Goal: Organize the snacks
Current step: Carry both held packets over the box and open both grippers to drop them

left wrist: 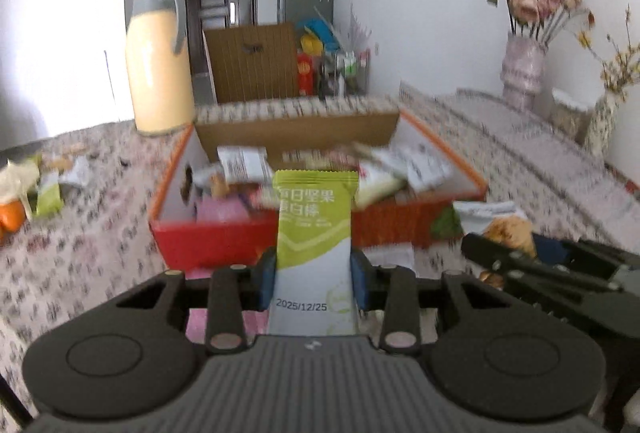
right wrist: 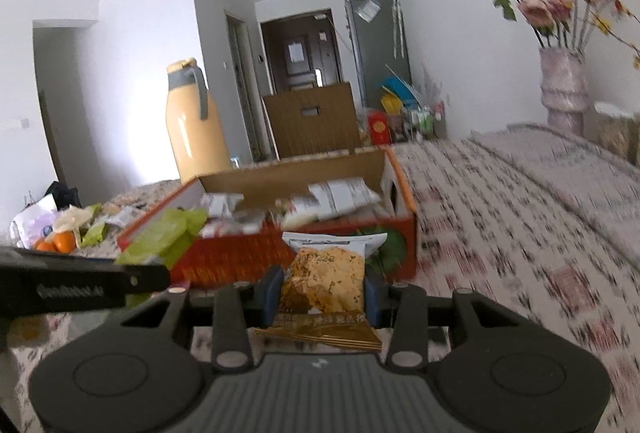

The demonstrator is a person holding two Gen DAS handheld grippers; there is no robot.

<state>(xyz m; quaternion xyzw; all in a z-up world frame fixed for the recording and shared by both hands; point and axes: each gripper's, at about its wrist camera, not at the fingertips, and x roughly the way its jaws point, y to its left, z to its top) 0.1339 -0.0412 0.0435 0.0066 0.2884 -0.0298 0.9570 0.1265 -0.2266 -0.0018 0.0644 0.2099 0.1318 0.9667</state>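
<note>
Left wrist view: the left tool [left wrist: 314, 273] is clamped on a flat, glossy green-and-white bar wrapper [left wrist: 314, 229], held upright just in front of the red cardboard box [left wrist: 224, 239] of crinkly packets on the floral-cloth bench [left wrist: 80, 253]. Right wrist view: the right tool [right wrist: 324, 291], angled slightly downward, is clamped on a shiny cracker packet [right wrist: 326, 279] near that box's front wall.
</note>
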